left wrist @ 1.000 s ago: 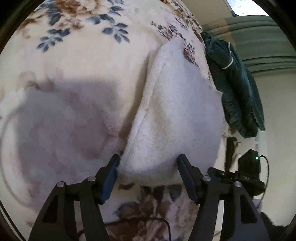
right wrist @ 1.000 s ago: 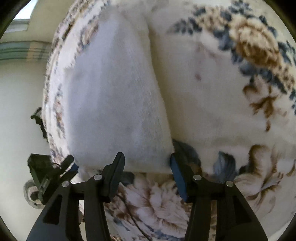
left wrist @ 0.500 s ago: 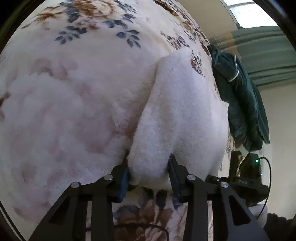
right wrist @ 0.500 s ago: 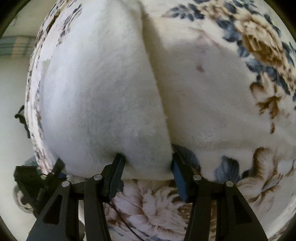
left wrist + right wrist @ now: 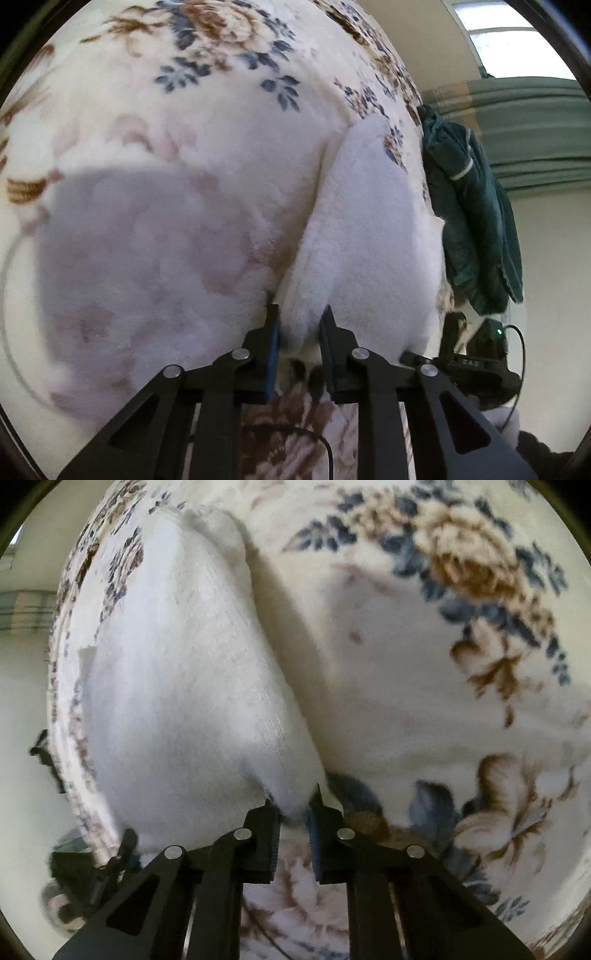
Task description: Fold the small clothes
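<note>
A small white fluffy garment [image 5: 369, 236] lies on a cream floral blanket [image 5: 177, 155]. My left gripper [image 5: 300, 317] is shut on the garment's near left corner, the cloth bunched between the fingers. In the right wrist view the same white garment [image 5: 177, 686] stretches away from me, and my right gripper [image 5: 293, 801] is shut on its near right corner. Both corners are pinched just above the blanket [image 5: 424, 664]. The garment's far end lies flat.
A dark green jacket [image 5: 472, 221] hangs off the blanket's far right edge. The other gripper's black body [image 5: 476, 365] shows at the lower right. A black cable [image 5: 295, 432] lies on the blanket near me. A pale wall and green curtain stand beyond.
Both grippers were open around the garment's near edge a second ago. They have closed on its two near corners, pinching the cloth.
</note>
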`<act>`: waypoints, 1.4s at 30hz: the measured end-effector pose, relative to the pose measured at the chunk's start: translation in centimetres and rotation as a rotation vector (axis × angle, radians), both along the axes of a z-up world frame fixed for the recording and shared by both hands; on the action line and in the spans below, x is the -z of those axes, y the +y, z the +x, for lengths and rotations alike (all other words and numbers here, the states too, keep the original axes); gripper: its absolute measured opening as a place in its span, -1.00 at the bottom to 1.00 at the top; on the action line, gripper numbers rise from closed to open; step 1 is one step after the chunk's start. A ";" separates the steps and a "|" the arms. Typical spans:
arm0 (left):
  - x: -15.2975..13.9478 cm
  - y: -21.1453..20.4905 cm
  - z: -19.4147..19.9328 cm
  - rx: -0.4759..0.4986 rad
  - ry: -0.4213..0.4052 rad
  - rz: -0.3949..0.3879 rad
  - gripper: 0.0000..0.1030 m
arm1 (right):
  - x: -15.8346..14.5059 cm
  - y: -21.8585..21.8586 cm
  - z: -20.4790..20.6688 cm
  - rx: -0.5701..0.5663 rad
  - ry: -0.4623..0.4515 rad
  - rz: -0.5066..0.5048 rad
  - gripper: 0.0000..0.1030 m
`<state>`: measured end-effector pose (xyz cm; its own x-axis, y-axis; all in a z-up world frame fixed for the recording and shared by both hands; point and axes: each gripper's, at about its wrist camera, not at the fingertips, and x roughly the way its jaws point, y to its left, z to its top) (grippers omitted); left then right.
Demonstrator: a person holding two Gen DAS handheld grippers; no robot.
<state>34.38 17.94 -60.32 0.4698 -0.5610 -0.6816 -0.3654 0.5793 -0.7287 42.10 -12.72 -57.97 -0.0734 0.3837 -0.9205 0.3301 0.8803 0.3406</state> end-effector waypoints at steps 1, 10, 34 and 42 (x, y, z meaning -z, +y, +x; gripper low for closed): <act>-0.4 0.2 0.1 0.004 0.018 0.002 -0.45 | -0.4 0.4 0.1 -0.058 -0.008 -0.008 -0.69; -4.4 0.7 10.8 0.105 -0.070 0.113 0.20 | -4.3 -2.9 7.3 -0.005 -0.210 0.092 0.12; 0.9 -0.1 24.6 0.306 -0.005 0.139 -0.56 | -1.5 -3.2 20.2 0.014 -0.264 -0.085 -0.92; 1.6 1.4 17.4 0.289 -0.036 -0.105 0.50 | -0.6 -6.0 12.6 0.069 -0.193 0.332 0.74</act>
<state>51.78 19.36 -61.89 0.3027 -0.7413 -0.5990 -0.1694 0.5766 -0.7993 54.73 -18.68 -57.35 0.1251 0.6609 -0.7399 0.2868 0.6899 0.6647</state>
